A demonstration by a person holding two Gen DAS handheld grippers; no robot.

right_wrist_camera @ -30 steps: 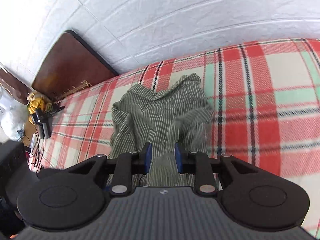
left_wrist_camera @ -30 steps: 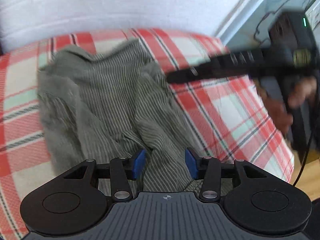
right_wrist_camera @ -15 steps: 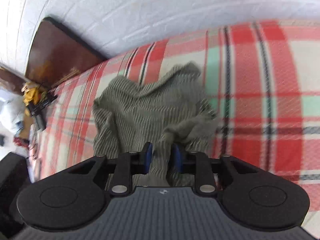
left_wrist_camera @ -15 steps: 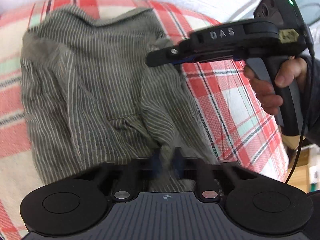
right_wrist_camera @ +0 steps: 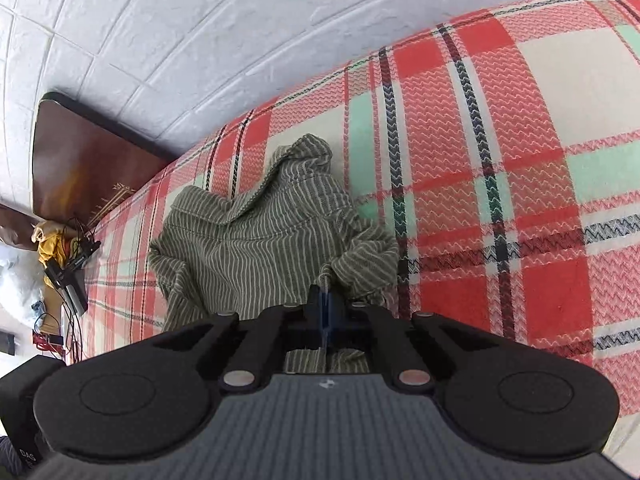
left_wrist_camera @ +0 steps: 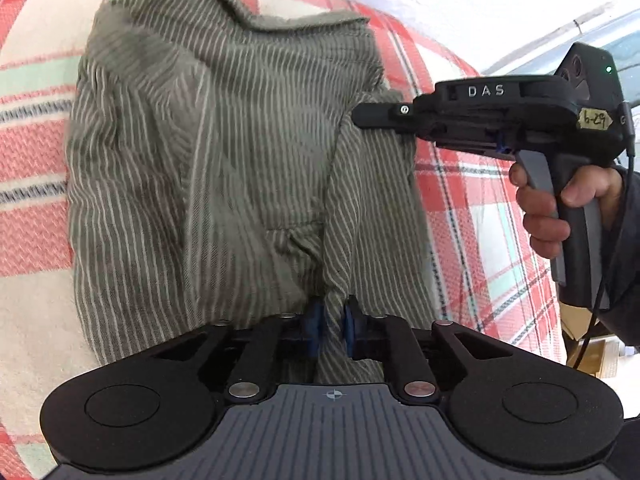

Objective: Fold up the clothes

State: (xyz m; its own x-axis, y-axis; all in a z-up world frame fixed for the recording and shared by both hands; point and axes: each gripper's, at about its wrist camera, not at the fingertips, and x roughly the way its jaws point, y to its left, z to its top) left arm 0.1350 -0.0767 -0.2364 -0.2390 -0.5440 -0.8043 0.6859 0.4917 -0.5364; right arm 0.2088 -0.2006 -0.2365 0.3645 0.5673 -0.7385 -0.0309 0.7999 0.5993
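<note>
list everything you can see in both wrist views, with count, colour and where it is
striped garment: 1, grey-green with thin white stripes, rumpled on the bed, pinched at two spots
plaid blanket: 1, red, cream and mint with dark lines, covering the bed
brick-pattern wall: 1, white, behind the bed
headboard: 1, dark brown wood, at the bed's far left end in the right wrist view
clutter with cables: several items, yellow and black, beside the bed below the headboard; too small to name
left gripper: 1, black with blue pads, shut on a fold of the garment
right gripper: 1, black with blue pads, shut on the garment
hand: 1, gripping the right gripper's grey handle
</note>
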